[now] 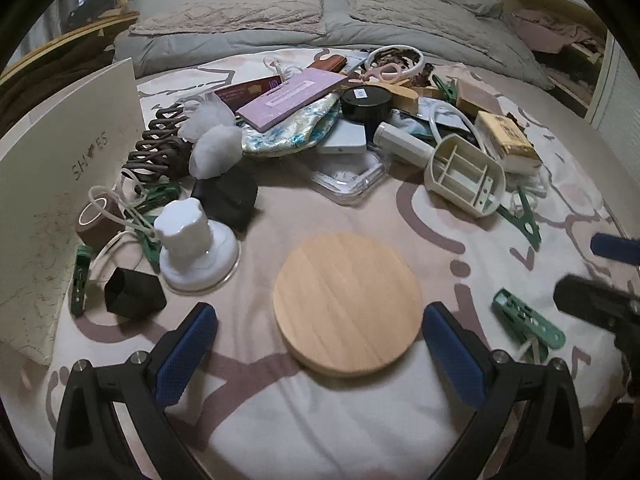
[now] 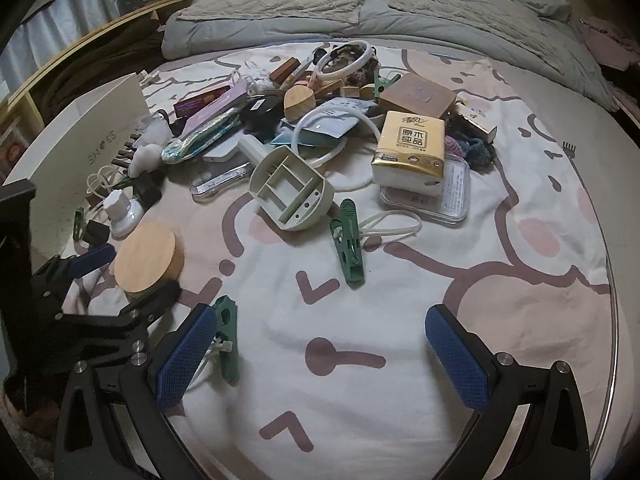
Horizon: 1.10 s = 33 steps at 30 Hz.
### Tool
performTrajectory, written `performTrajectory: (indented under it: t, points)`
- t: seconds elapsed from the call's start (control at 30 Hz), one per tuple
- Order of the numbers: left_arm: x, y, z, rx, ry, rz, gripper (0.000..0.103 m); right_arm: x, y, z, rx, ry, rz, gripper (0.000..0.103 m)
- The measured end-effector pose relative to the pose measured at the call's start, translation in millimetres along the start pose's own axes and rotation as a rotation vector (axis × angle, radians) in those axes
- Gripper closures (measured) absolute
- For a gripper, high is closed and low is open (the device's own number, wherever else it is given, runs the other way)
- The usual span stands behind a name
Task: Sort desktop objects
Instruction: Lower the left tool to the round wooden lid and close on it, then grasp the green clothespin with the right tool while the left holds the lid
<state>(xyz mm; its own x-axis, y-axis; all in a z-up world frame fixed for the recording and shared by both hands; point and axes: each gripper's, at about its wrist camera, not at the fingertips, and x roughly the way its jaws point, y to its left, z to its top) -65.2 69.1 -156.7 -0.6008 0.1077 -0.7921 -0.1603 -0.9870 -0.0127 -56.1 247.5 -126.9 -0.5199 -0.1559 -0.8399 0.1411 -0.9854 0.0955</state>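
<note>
A round wooden disc (image 1: 347,303) lies flat on the patterned sheet, between the open fingers of my left gripper (image 1: 320,326), which is empty. The disc also shows in the right wrist view (image 2: 149,261), with the left gripper (image 2: 120,276) around it. My right gripper (image 2: 322,330) is open and empty above bare sheet. A green clothespin (image 2: 227,340) lies by its left finger (image 2: 188,356). Another green clothespin (image 2: 349,242) lies ahead. A pile of mixed objects (image 1: 340,112) lies further back, also visible in the right wrist view (image 2: 320,120).
A white shoe box (image 1: 52,184) stands at the left. A white suction knob (image 1: 192,246), black hexagonal piece (image 1: 134,294), tissue pack (image 2: 412,148), cream plastic holder (image 2: 290,194) and clear case (image 2: 444,196) lie around. Pillows (image 1: 320,12) sit behind.
</note>
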Motion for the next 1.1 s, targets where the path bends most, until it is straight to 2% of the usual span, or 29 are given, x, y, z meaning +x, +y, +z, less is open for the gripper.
performTrajectory:
  t: [0.2, 0.27, 0.43, 0.67, 0.73, 0.77, 0.83, 0.9, 0.97, 1.1]
  points:
    - [0.5, 2.5, 0.3, -0.026, -0.011, -0.016, 0.007, -2.4, -1.8, -1.8, 0.02, -0.006, 0.023, 0.0]
    - [-1.4, 1.9, -0.7, -0.023, -0.019, -0.029, 0.013, -1.6, -1.0, -3.4, 0.027, 0.006, 0.036, 0.0]
    - [-6.9, -1.2, -2.2, -0.001, -0.038, -0.057, 0.034, 1.6, 3.8, -7.1, 0.047, 0.025, 0.074, 0.0]
    - [-12.3, 5.3, -5.4, -0.013, -0.045, -0.052, 0.035, -2.8, 8.6, -9.4, 0.074, -0.005, 0.128, 0.0]
    - [-15.1, 6.7, -6.9, -0.011, -0.04, -0.048, 0.035, -1.5, 11.2, -11.4, 0.075, -0.008, 0.117, 0.01]
    - [-17.1, 6.8, -8.3, -0.004, -0.043, -0.028, 0.035, -0.7, 11.1, -11.9, 0.082, -0.007, 0.116, 0.021]
    - [-20.8, 9.5, -11.7, 0.003, -0.049, -0.003, 0.035, 1.0, 9.0, -13.3, 0.11, -0.004, 0.131, 0.026]
    - [-23.7, 16.0, -14.7, -0.01, -0.046, 0.001, 0.035, 0.8, 6.8, -13.4, 0.122, -0.011, 0.14, 0.044]
    - [-26.5, 23.4, -16.9, -0.031, -0.041, 0.001, 0.035, 0.2, 3.6, -12.8, 0.14, -0.019, 0.144, 0.051]
    - [-32.3, 34.6, -20.8, -0.059, -0.044, 0.017, 0.035, 0.4, 2.9, -13.0, 0.142, -0.022, 0.132, 0.057]
